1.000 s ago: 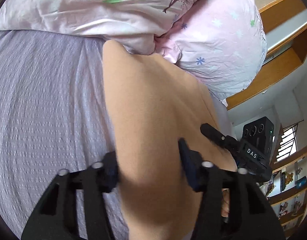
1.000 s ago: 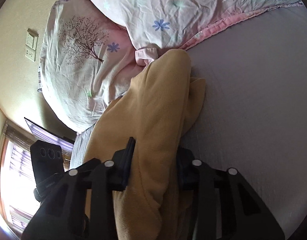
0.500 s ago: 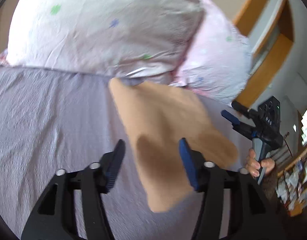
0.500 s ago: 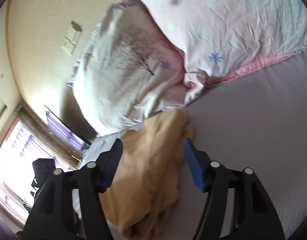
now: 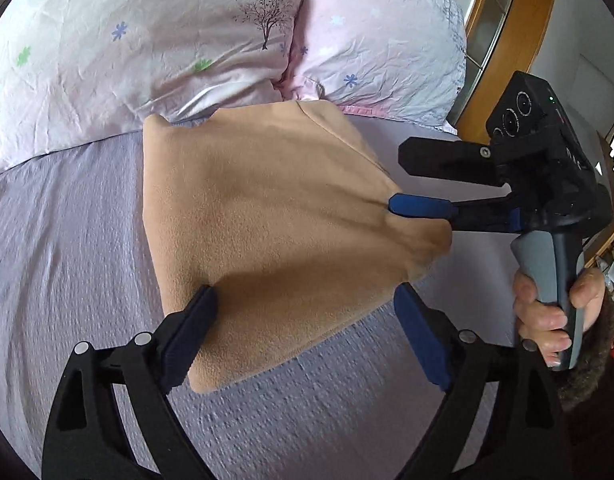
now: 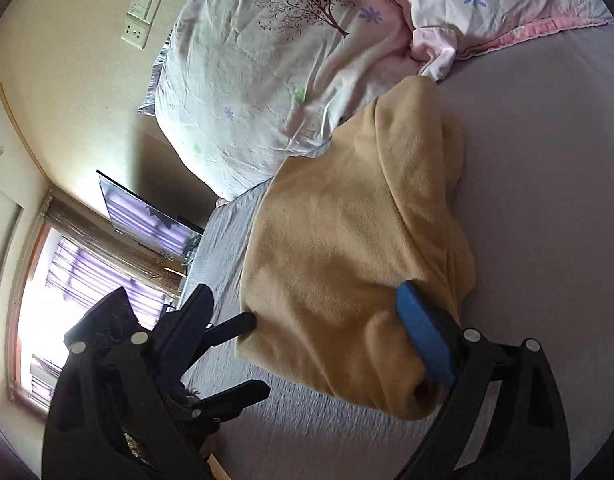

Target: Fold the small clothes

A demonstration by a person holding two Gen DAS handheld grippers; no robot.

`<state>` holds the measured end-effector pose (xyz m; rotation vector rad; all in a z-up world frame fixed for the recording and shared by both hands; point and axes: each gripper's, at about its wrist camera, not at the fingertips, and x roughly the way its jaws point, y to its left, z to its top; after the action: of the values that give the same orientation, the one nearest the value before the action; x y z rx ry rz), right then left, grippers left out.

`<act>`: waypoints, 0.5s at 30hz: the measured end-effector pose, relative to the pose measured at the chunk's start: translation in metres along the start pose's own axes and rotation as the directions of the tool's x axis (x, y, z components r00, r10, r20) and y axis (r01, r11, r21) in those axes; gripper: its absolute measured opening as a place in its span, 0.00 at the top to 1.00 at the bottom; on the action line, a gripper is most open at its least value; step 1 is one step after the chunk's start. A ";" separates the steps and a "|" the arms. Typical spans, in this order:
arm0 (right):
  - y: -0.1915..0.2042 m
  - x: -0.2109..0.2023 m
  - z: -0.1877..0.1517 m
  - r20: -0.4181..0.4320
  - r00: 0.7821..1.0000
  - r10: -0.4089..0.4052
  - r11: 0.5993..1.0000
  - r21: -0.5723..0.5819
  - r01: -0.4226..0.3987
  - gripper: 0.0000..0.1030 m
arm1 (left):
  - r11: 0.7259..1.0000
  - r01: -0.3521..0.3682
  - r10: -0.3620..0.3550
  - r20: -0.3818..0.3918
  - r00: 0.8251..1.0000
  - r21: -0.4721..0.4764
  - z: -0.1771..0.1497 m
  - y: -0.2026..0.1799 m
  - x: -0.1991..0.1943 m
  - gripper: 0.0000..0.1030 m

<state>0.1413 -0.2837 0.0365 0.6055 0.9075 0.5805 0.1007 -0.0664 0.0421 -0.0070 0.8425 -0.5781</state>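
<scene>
A folded tan fleece garment (image 5: 275, 216) lies on the lilac bed sheet (image 5: 59, 240), its far end against the pillows. It also shows in the right wrist view (image 6: 347, 248). My left gripper (image 5: 307, 320) is open, its fingers spread wide at the garment's near edge, the left pad touching the cloth. My right gripper (image 5: 423, 184) is open too; its blue lower finger (image 5: 421, 206) presses into the garment's right corner and the upper finger stands apart above it. In the right wrist view the blue pad (image 6: 423, 336) lies against the cloth and the other finger is far to the left.
Two pale pink flowered pillows (image 5: 155, 40) lie along the head of the bed. A wooden frame (image 5: 503, 32) stands at the right. A wall socket (image 6: 141, 20) and a window (image 6: 67, 304) show in the right wrist view. A hand (image 5: 547, 312) holds the right gripper's handle.
Both grippers held the garment a second ago and have opened and drawn back. The garment now lies flat on the sheet; both grippers have come close to it again.
</scene>
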 end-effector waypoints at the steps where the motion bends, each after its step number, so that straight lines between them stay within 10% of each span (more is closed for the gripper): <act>1: 0.011 -0.010 -0.008 0.024 0.999 -0.027 0.998 -0.048 0.029 0.09 | 1.000 0.005 -0.005 0.025 1.000 -0.004 -0.004 0.001 -0.009 0.12; 4: 0.034 -0.035 -0.037 0.123 0.980 -0.154 0.970 -0.172 0.174 0.02 | 0.998 -0.053 0.054 0.074 0.996 -0.020 -0.020 0.007 -0.031 0.06; 7: 0.043 -0.043 -0.065 0.196 0.905 -0.377 0.890 -0.192 0.413 0.02 | 0.981 -0.192 0.194 0.068 0.979 -0.037 -0.032 0.013 -0.037 0.01; 15: 0.041 -0.001 -0.101 0.092 0.874 -0.477 0.844 -0.230 0.485 0.02 | 0.937 -0.350 0.347 -0.078 0.935 -0.024 -0.042 0.027 -0.013 0.01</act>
<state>0.0468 -0.2322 0.0172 0.1434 0.8986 0.2189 0.0766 -0.0282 0.0168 0.1287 0.9005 -0.2285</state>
